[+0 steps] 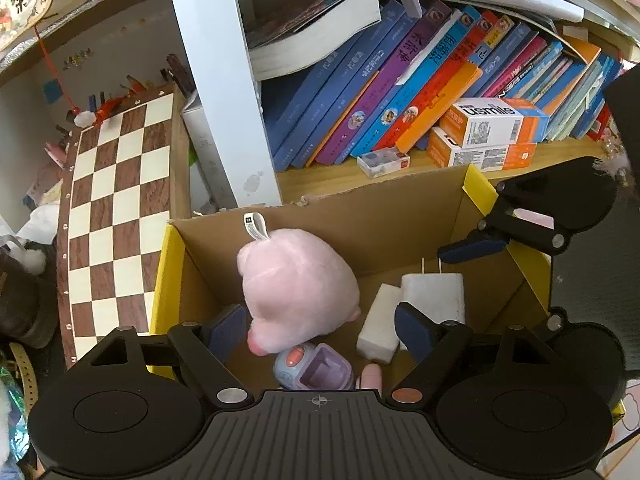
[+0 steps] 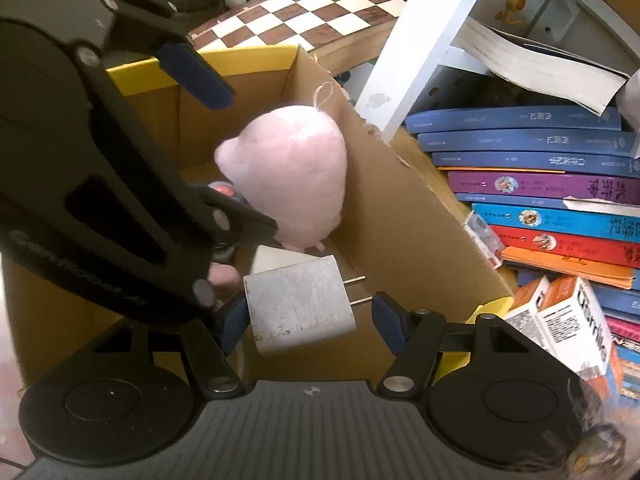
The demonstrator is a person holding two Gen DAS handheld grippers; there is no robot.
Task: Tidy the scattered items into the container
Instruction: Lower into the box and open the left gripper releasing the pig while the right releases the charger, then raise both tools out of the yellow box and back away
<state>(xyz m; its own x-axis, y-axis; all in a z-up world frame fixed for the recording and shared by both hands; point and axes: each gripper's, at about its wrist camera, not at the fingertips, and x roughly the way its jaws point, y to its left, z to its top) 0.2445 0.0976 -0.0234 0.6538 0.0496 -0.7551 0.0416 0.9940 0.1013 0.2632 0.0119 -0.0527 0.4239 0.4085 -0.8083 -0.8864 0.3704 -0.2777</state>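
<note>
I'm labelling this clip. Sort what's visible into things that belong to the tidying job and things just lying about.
Belongs to the job:
- cardboard box
- pink plush toy
- white charger plug
- white block
- small purple toy
- left gripper, right gripper

Just lying about:
- chessboard
- row of books
- orange-and-white cartons

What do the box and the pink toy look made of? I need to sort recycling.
Box: brown corrugated cardboard, matte, with a torn, ragged rim and yellow outer print. Pink toy: soft plush fabric, fuzzy surface, probably synthetic, with a sewn-in white label loop.
</note>
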